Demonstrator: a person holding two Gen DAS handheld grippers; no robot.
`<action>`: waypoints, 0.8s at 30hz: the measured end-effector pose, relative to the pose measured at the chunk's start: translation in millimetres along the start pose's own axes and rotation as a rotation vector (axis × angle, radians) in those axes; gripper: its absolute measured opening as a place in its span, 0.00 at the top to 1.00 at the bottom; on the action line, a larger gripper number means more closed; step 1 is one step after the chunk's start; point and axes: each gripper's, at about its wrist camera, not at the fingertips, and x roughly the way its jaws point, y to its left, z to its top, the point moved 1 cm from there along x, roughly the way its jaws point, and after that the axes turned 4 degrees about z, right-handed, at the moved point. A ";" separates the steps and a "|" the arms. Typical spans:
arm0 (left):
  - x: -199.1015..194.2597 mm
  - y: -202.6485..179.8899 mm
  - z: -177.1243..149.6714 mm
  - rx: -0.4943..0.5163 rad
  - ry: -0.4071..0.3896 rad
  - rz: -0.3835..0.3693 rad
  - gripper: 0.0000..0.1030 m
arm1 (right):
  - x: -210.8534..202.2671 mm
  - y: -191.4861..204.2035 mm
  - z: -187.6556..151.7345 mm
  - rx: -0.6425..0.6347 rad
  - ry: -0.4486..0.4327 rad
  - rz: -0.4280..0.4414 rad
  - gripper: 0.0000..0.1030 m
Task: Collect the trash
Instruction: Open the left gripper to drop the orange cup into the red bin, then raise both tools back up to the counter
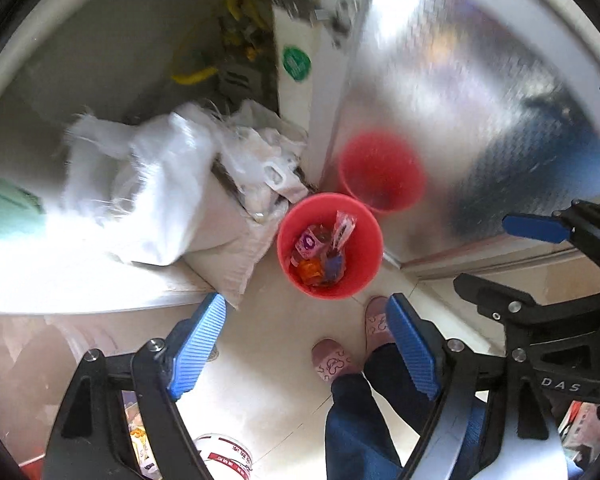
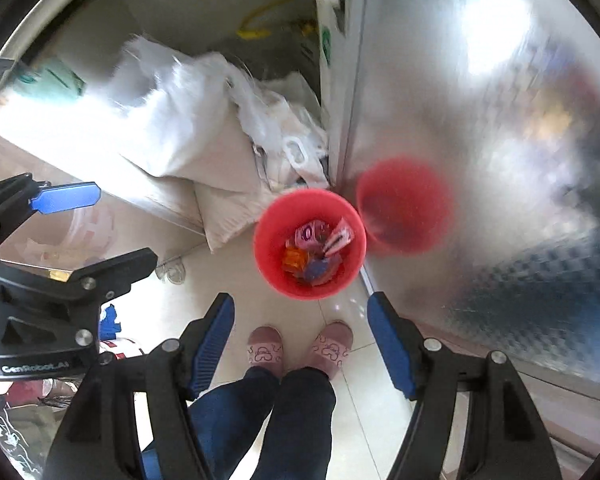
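Note:
A red bin (image 1: 364, 268) stands on the tiled floor against a shiny metal door, with several colourful wrappers (image 1: 320, 252) inside it. My left gripper (image 1: 305, 309) hangs high above its near rim, pointing down, open, nothing between the blue pads. At the right edge of the left wrist view my right gripper (image 1: 482, 252) is also open and empty. In the right wrist view the bin (image 2: 272, 258) and its wrappers (image 2: 316, 252) lie just beyond my open right gripper (image 2: 300, 309). My left gripper (image 2: 126, 224) shows at the left there, open.
The metal door (image 1: 480, 100) mirrors the bin as a red blur (image 1: 382, 172). White sacks (image 1: 160, 184) are piled to the left of the bin. A person's feet in pink slippers (image 2: 264, 348) stand below the grippers. A white bucket (image 1: 224, 452) sits at the bottom left.

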 end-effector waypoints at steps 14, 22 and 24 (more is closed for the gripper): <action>-145.1 14.6 34.7 0.040 -0.152 0.011 0.21 | -133.6 37.1 27.3 -0.036 -0.122 -0.057 0.36; -198.0 10.9 77.1 0.106 -0.254 0.005 0.20 | -191.3 31.0 48.3 0.002 -0.228 -0.136 0.30; -208.1 7.8 88.0 0.133 -0.273 0.005 0.20 | -202.4 27.4 53.7 0.017 -0.250 -0.160 0.30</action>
